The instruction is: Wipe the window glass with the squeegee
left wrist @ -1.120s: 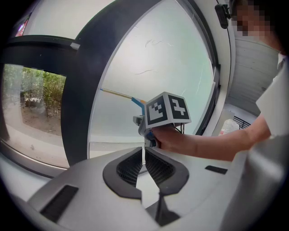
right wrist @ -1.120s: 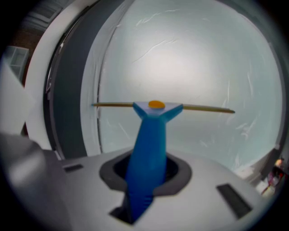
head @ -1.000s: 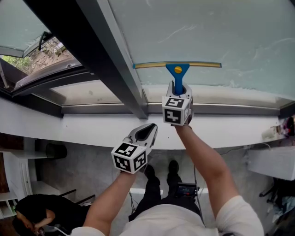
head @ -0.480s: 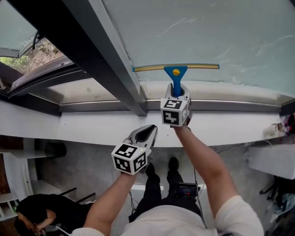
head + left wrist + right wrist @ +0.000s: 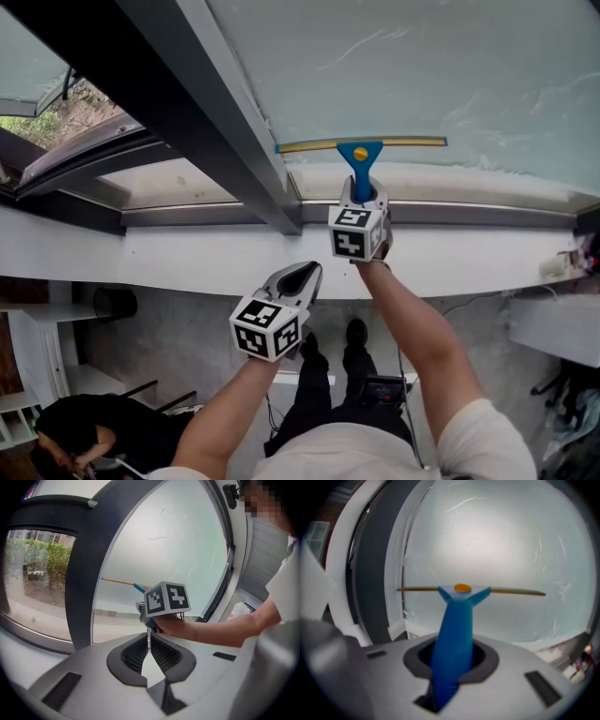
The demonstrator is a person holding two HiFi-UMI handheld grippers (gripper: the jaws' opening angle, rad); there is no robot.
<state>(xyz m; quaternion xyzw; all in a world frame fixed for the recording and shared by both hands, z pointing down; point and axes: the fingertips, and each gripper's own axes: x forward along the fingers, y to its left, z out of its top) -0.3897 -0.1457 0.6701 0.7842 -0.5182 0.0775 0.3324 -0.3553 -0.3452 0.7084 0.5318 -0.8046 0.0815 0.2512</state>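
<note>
The squeegee point(image 5: 360, 156) sits low on the glass point(image 5: 422, 75), its thin yellow blade point(image 5: 403, 142) lying level across the pane just above the bottom edge. The blue handle runs from the blade toward 6 o'clock, with an orange dot at the neck. In the right gripper view we see that handle point(image 5: 453, 634) coming straight out from between the jaws, which pinch it on both sides. The right gripper point(image 5: 362, 195) is directly at 6 o'clock of the blade in the head view. The blade's left end stops just beside the dark frame bar point(image 5: 202, 122) at 9 o'clock.

The glass looks milky and pale green, with a few thin streaks toward 12 o'clock. A white sill point(image 5: 169, 262) runs below the pane.

The left gripper point(image 5: 302, 274) hangs at 7 o'clock of the right one, apart from it and off the glass, in front of the sill. In its own view the left gripper's point(image 5: 150, 651) 2 jaws are pressed together at the tips with nothing between them. At 12 o'clock of them we see the right gripper's marker cube point(image 5: 168, 598). Beyond the frame bar, at 9 o'clock, a second pane point(image 5: 40, 569) shows green shrubs outside.
</note>
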